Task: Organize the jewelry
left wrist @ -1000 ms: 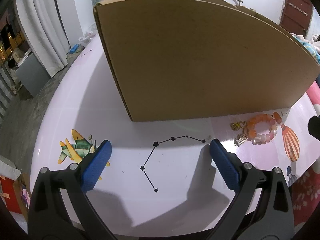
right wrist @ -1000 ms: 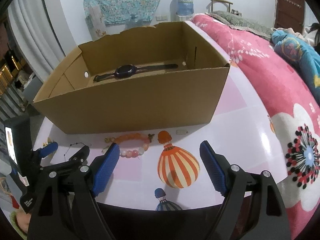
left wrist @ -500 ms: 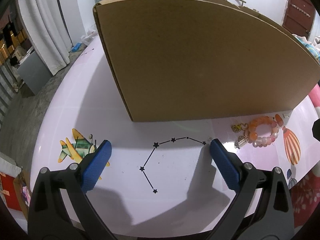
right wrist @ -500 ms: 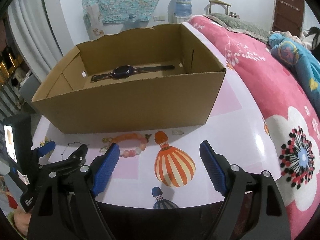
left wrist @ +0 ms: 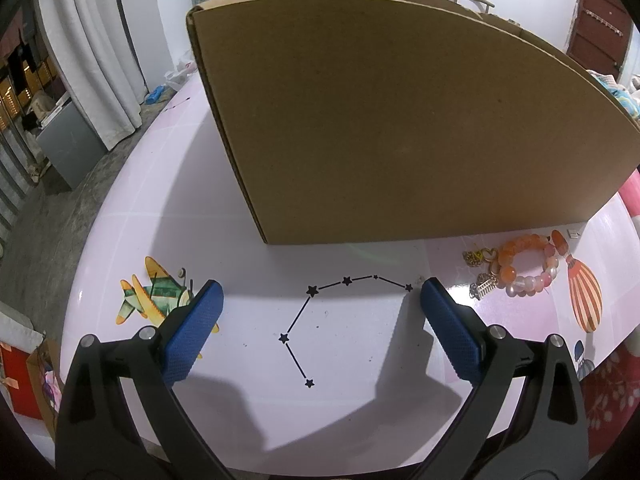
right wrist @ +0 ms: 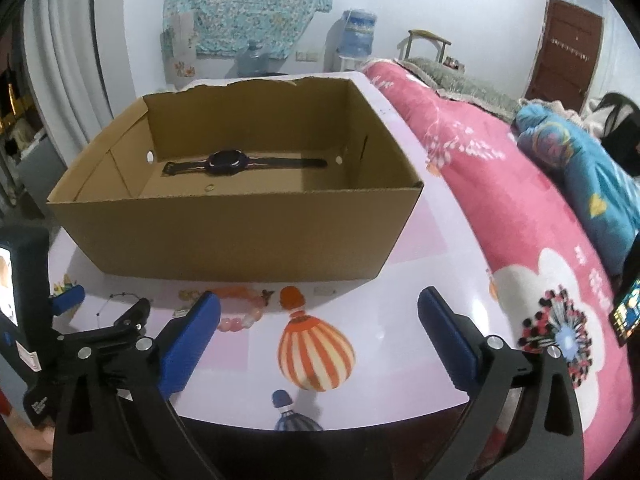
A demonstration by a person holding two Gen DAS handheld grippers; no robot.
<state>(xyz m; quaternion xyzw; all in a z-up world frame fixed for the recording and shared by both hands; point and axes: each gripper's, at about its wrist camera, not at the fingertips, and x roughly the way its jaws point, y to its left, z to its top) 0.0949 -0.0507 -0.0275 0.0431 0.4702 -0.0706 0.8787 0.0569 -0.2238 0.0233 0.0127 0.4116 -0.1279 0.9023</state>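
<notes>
Currently both tools hang over the near edge of the desk (left wrist: 248, 216), nothing gripped. Left gripper (left wrist: 320, 300): jaws wide, empty, over the printed constellation. Right gripper (right wrist: 318, 308): jaws wide, empty, over the printed balloon.

Task items:
- Cardboard box (right wrist: 240, 224), open top, stands on the desk behind the loose pieces. A dark wristwatch (right wrist: 228, 162) lies flat on its floor; a small pale ring-like item (right wrist: 209, 188) sits just in front of it (too small to identify).
- Bead bracelet (left wrist: 528, 264), orange and pink, lies on the desk just in front of the box wall, between the two tools.
- Gold charm cluster (left wrist: 480, 258) touching or just beside the bracelet's left side; a small silver comb-like piece (left wrist: 485, 289) near it.

Judgement: step in hand is picking up the bracelet, probably with the right gripper, whose left pad already partly covers it in that view.

Method notes: descend with the jaws straddling one arc of beads, not the whole loop. Close on beads only; keep the charms out of the bite, as they may drag along. Lift clear of the box rim before release.
</notes>
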